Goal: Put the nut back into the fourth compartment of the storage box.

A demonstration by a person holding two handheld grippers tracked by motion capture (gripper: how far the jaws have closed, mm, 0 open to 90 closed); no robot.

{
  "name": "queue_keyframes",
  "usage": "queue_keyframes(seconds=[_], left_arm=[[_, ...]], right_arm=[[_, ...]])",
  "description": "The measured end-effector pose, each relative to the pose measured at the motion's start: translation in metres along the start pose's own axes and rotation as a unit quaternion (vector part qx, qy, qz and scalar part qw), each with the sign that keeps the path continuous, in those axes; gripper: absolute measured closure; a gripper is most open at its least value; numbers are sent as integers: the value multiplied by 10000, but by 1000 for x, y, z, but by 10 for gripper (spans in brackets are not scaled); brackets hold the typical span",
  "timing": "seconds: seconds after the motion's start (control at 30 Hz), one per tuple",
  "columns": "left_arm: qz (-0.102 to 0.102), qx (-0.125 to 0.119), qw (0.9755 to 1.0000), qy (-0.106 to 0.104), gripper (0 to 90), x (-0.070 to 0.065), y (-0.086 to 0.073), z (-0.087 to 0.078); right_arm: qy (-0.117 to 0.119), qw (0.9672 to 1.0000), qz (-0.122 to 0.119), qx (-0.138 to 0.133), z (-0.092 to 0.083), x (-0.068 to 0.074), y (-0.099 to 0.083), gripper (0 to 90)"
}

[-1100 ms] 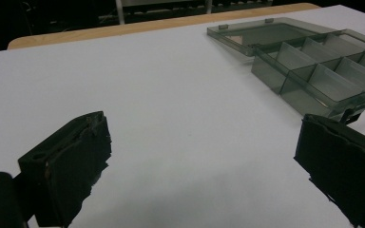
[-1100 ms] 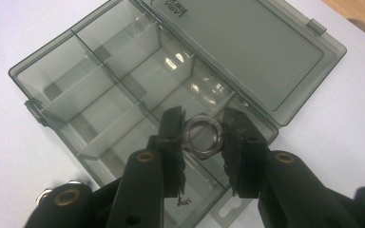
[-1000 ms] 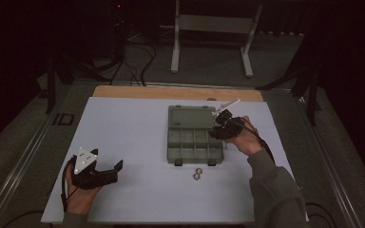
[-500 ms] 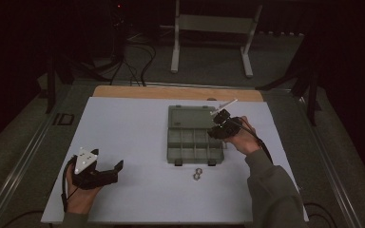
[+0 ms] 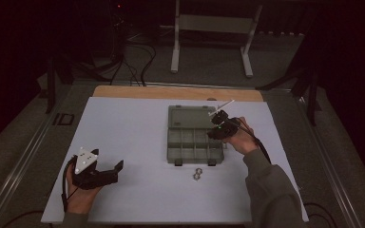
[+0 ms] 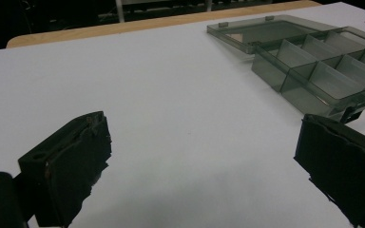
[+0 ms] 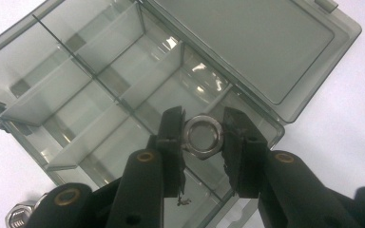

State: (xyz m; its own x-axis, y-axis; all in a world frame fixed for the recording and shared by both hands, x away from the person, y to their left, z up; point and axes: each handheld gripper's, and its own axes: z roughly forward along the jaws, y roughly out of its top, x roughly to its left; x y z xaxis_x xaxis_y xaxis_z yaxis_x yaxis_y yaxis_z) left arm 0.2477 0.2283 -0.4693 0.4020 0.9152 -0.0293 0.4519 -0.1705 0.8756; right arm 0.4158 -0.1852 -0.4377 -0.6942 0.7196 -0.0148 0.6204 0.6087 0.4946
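Beside my right gripper's near jaw, a silver hex nut [image 7: 21,214] is cut off by the frame's bottom edge; its thread is blurred.

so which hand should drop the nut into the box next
Right. The right hand-held gripper already pinches the silver metal hex nut over the open grey translucent plastic compartment box. The left hand-held gripper sits open and empty, well away from the box.

Silver hex nut [image 7: 203,136] held above open grey box [image 7: 266,57].
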Motion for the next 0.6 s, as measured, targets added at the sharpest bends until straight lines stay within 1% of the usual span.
queue_keyframes(seconds=[0.37, 0.47, 0.6], left_arm=[[5, 2, 10000, 0, 45, 0, 0, 0], [10, 7, 10000, -5, 45, -1, 0, 1], [11, 8, 10000, -4, 45, 0, 0, 1]], right_arm=[[10, 10000, 61, 77, 4, -2, -1, 703], [5, 9999, 46, 98, 5, -2, -1, 702], [11, 9999, 94, 126, 6, -2, -1, 702]])
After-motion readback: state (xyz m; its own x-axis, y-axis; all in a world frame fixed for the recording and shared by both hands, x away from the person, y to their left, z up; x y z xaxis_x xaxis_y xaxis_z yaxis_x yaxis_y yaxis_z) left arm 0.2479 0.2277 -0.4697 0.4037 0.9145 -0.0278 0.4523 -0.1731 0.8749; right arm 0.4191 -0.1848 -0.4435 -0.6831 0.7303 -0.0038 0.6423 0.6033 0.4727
